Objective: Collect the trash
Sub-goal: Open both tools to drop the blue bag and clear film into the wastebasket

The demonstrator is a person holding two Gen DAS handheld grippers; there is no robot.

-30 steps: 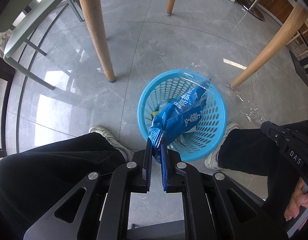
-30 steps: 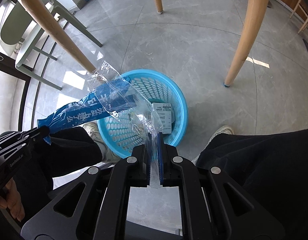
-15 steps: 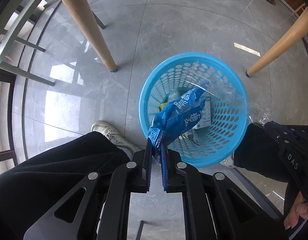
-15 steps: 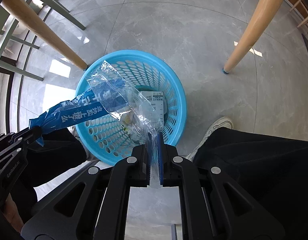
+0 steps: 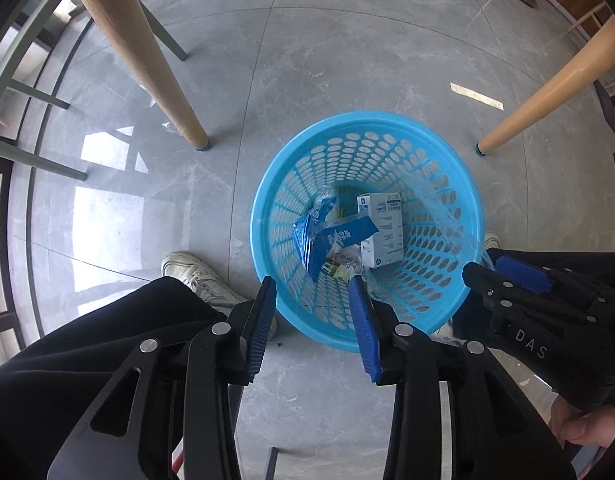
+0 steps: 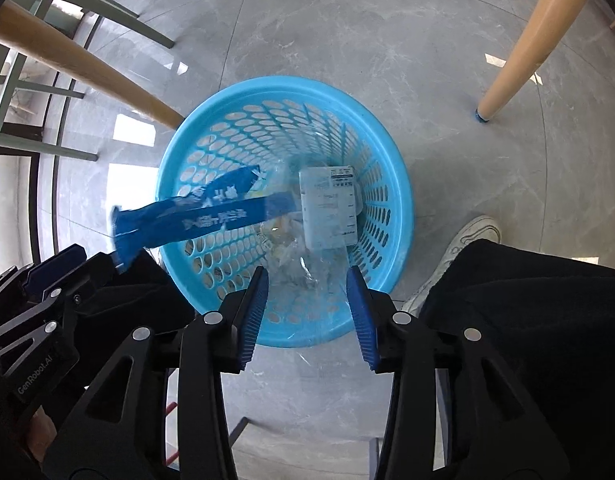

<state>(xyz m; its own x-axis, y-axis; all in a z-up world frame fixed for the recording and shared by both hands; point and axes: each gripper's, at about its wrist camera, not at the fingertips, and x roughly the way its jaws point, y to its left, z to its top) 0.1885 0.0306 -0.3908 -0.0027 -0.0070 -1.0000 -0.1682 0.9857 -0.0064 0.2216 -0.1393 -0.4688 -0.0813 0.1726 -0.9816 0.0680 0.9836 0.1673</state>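
Now both grippers, left [image 5: 313, 292] and right [image 6: 307, 284], gape over the basket [image 5: 459, 184].

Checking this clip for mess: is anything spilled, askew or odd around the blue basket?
Nothing spilled. The blue wrapper, white box and clear plastic film all sit inside the blue basket. Both tools, left and right, hang open above it.

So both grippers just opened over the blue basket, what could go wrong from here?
1. In the right wrist view the blue wrapper lies across the blue basket's rim, so it may slide out onto the floor.
2. The clear plastic film sits close to the open right gripper and could cling when it withdraws.
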